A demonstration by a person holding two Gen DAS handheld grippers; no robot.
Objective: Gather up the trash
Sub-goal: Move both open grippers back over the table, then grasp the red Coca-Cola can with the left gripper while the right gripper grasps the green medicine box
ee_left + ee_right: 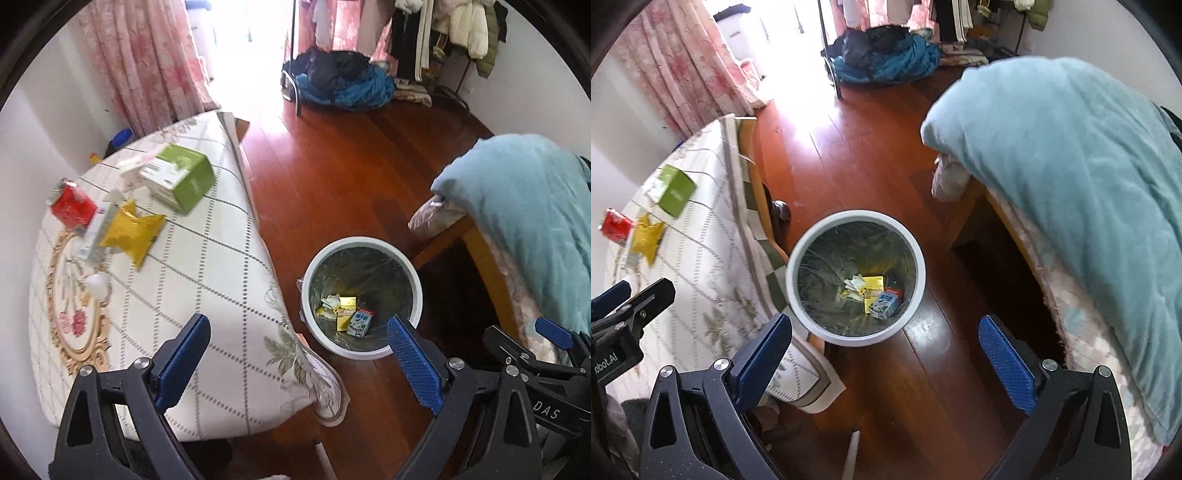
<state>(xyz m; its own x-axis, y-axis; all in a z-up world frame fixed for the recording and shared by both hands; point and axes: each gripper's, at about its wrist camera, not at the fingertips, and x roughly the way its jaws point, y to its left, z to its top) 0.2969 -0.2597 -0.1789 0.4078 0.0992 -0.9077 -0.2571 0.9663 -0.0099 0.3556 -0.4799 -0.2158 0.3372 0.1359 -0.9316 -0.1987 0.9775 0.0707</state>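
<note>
A white trash bin (417, 280) (798, 258) with a clear liner stands on the wood floor beside the table. It holds a milk carton (360, 323) (884, 304), yellow boxes and crumpled paper. On the table lie a yellow snack bag (133, 230) (646, 236), a red packet (70, 206) (615, 225), a white tube (96, 232), a green box (181, 177) (674, 190) and a white ball (96, 283). My left gripper (299, 332) is open and empty above the table edge and bin. My right gripper (884, 334) is open and empty above the bin.
The table (207, 258) (713, 258) has a checked cloth hanging over its edge. A bed with a teal blanket (528, 221) (1071, 166) is on the right. Blue clothes pile (343, 81) and a coat rack stand at the back. Pink curtains (147, 62) hang at the left.
</note>
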